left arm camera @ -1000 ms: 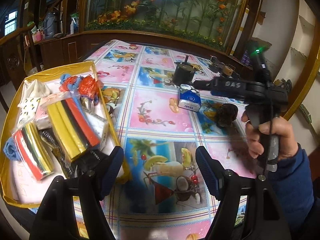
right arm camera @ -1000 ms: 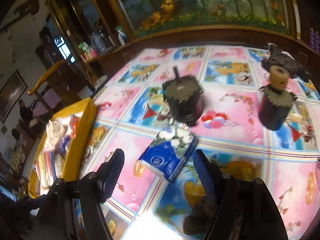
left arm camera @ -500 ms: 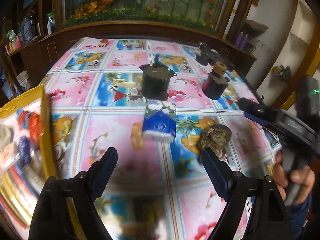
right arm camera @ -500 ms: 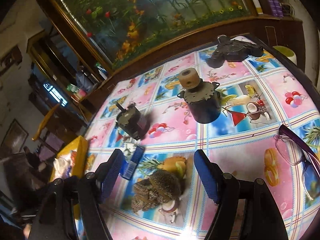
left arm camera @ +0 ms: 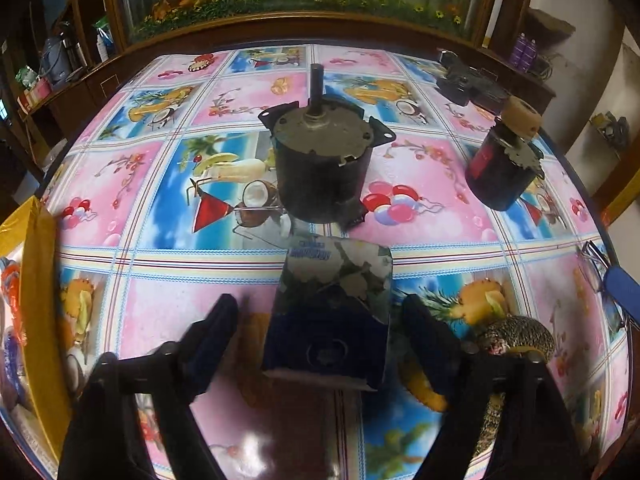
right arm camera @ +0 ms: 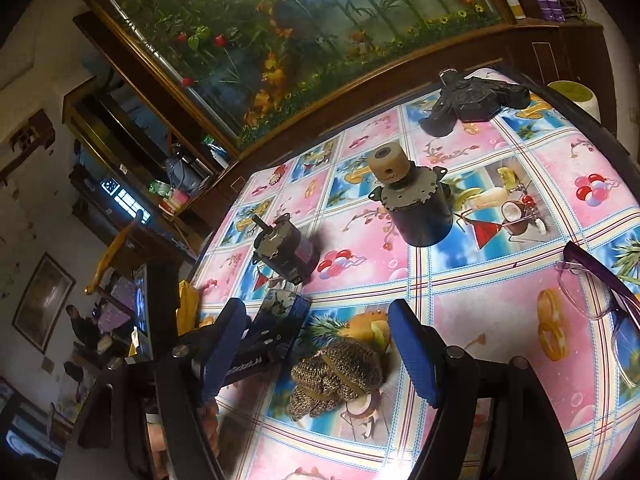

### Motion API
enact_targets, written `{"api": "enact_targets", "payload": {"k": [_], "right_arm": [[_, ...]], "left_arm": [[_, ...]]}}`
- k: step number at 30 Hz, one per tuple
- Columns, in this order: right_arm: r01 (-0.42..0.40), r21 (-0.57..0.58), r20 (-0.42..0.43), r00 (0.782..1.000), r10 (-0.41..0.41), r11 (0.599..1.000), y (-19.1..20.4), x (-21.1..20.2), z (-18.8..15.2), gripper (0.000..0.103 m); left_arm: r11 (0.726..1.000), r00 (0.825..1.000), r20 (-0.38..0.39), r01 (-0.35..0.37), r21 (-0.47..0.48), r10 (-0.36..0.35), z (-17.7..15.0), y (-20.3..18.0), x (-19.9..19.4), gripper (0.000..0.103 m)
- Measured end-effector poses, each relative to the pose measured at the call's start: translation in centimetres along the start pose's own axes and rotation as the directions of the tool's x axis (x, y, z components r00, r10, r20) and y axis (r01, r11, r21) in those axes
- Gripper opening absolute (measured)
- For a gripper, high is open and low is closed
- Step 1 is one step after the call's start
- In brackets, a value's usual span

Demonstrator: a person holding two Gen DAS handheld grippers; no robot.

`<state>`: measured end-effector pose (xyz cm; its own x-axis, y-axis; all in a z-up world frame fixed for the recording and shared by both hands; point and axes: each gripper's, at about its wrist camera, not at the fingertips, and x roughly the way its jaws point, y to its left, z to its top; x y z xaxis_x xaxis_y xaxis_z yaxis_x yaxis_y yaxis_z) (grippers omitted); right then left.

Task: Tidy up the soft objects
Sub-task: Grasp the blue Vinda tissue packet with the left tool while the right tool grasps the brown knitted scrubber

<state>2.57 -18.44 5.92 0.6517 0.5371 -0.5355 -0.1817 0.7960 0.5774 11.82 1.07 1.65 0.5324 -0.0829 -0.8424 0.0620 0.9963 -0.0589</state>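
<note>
A blue tissue pack (left arm camera: pixel 328 320) lies flat on the fruit-print tablecloth, between the fingers of my left gripper (left arm camera: pixel 320 304). Those jaws are closing, and a gap still shows between each pad and the pack. To the right lies a brown knitted bundle (left arm camera: pixel 516 332) with a band around it. In the right wrist view the knitted bundle (right arm camera: pixel 336 376) sits low between the blue pads of my right gripper (right arm camera: pixel 318 306), which is open and apart from it. The tissue pack (right arm camera: pixel 286 308) and the left gripper's body show just left of it. The yellow box (left arm camera: pixel 40 300) of soft items is at the far left.
A dark motor (left arm camera: pixel 320 168) stands right behind the tissue pack, and a second motor (left arm camera: pixel 504 164) with a tan cap is at the right. A black part (left arm camera: pixel 468 84) lies at the far edge. Purple glasses (right arm camera: pixel 600 292) lie at the right edge.
My left gripper moved right, from beside the yellow box to around the tissue pack, and its jaws narrowed. My right gripper swung from the tissue pack to the knitted bundle, then held still.
</note>
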Motion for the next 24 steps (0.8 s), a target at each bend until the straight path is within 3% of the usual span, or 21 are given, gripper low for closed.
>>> {"api": "enact_targets", "payload": {"k": [1,2,7,11,14,21,23,24], "right_arm": [[0.004,-0.001,-0.002,1.0,-0.004,1.0,0.0,0.0,0.0,0.078],[0.009,-0.002,-0.008,1.0,-0.009,1.0,0.0,0.1,-0.1,0.079],[0.038,-0.012,-0.057,0.998,-0.039,0.999,0.1,1.4,-0.5,0.082],[0.127,-0.057,-0.131,0.982,-0.133,0.99,0.7,3.4,-1.6,0.082],[0.16,-0.091,-0.171,0.97,-0.173,0.983,1.2,4.7,-2.6,0.082],[0.201,-0.201,-0.222,0.944,-0.244,0.959,2.2,7.0,-4.3,0.082],[0.216,-0.214,-0.201,0.945,-0.259,0.953,2.2,7.0,-4.5,0.069],[0.224,-0.231,-0.188,0.944,-0.27,0.947,2.3,6.9,-4.6,0.069]], "left_arm": [[1.0,1.0,-0.006,0.007,-0.005,-0.007,-0.2,0.1,0.1,0.054],[1.0,1.0,-0.002,0.008,-0.01,-0.008,-0.6,0.3,0.1,0.053],[0.999,0.998,0.061,0.021,-0.05,-0.018,-4.1,2.0,-2.3,0.053],[0.996,0.994,0.111,0.018,-0.084,-0.008,-6.3,4.0,-3.8,0.053],[0.996,0.99,0.143,-0.003,-0.091,0.016,-6.9,4.7,-3.8,0.053],[0.994,0.988,0.149,0.041,-0.1,-0.025,-7.0,5.3,-3.8,0.053],[0.994,0.988,0.151,0.047,-0.101,-0.031,-7.0,5.3,-3.8,0.053],[0.993,0.988,0.153,0.049,-0.103,-0.032,-7.0,5.4,-3.9,0.053]]}}
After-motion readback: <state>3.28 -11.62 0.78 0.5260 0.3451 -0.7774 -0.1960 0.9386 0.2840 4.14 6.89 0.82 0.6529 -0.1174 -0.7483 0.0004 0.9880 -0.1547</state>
